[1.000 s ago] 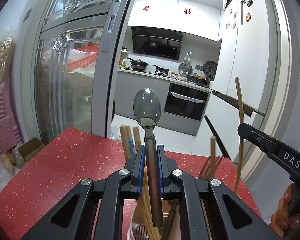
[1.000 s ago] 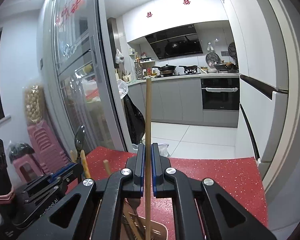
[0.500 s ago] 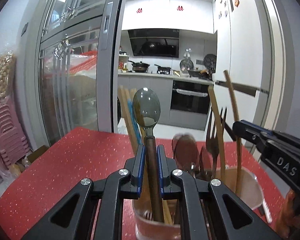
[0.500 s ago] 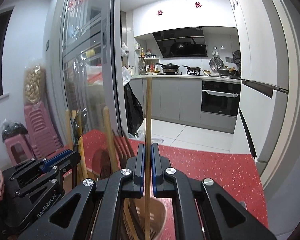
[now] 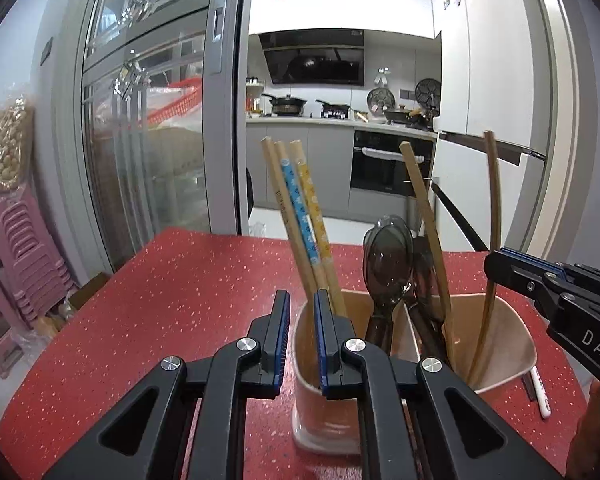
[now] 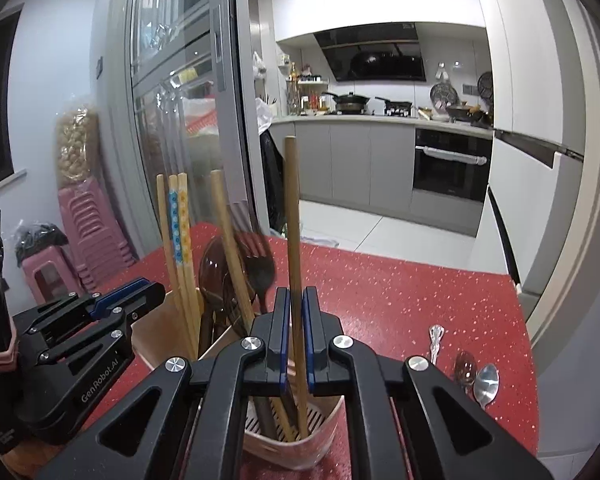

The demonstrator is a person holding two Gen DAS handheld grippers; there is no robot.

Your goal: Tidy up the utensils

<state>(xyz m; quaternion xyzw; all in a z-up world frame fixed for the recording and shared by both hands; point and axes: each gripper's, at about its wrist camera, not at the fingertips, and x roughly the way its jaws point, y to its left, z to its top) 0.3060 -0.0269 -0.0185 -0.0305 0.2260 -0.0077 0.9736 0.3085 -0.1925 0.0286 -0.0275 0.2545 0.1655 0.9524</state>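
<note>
Hiding holder base, black left gripper [image 5: 301,336] stood released, jaws straddling near wall of pink plastic utensil holder [image 5: 512,354] on red speckled table [image 5: 148,300]; its dark translucent spoon [image 5: 388,264], clamped half second before, now stood in holder. Right gripper [image 6: 295,334] grasped one plain wooden chopstick [image 6: 293,216], tip inside holder. Three patterned chopsticks [image 5: 300,208] upright. Two spoons [image 6: 485,382] lay on table.

Pink holder [image 5: 512,354] stands upright on the red tabletop [image 5: 172,304], split into compartments; three patterned chopsticks [image 5: 300,216] lean in its left compartment; dark translucent spoon [image 5: 386,268] stands bowl-up in the middle; one plain chopstick [image 6: 294,240] stands upright in the right compartment; loose spoons [image 6: 485,382] lie on the tabletop beside it.
</note>
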